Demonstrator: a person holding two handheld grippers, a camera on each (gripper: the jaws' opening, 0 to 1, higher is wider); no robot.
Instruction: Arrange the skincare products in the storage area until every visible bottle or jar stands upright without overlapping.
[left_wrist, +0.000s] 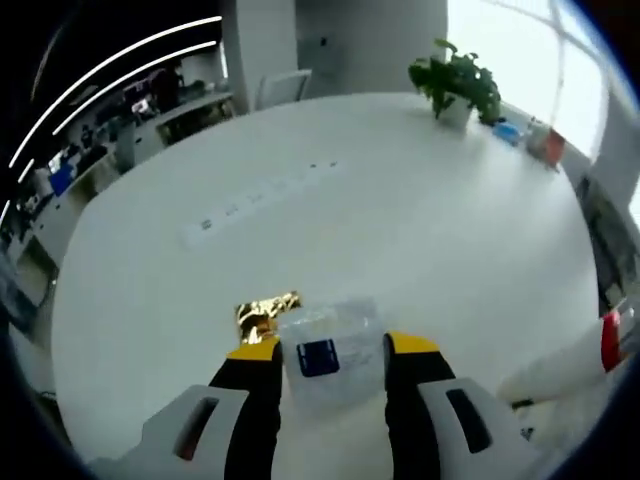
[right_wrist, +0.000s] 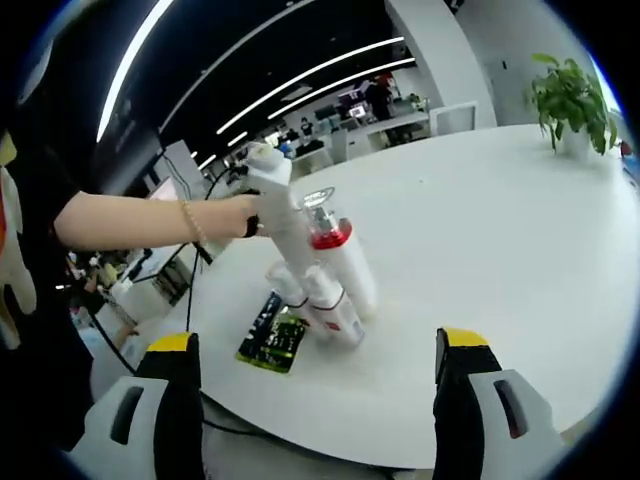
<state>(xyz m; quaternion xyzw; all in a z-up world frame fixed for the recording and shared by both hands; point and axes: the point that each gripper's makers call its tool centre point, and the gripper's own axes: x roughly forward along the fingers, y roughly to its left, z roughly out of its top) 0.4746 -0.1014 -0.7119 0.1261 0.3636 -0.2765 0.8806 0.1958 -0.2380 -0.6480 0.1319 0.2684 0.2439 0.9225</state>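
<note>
While the left gripper (left_wrist: 329, 352) pinches a clear packet (left_wrist: 330, 345) beside a gold sachet (left_wrist: 266, 313) on the white table (left_wrist: 400, 220), we see the right gripper (right_wrist: 320, 360) spread wide, nothing between its jaws. Beyond it, white bottles (right_wrist: 335, 275) lean together near a green sachet (right_wrist: 272, 340).

No text, brand or number is legible. The clear packet (left_wrist: 328, 350) carries a dark blue label with print too small to read. The dark sachet (right_wrist: 271, 335), at 7 o'clock from the bottles (right_wrist: 325, 270), shows blurred green-and-white print.
</note>
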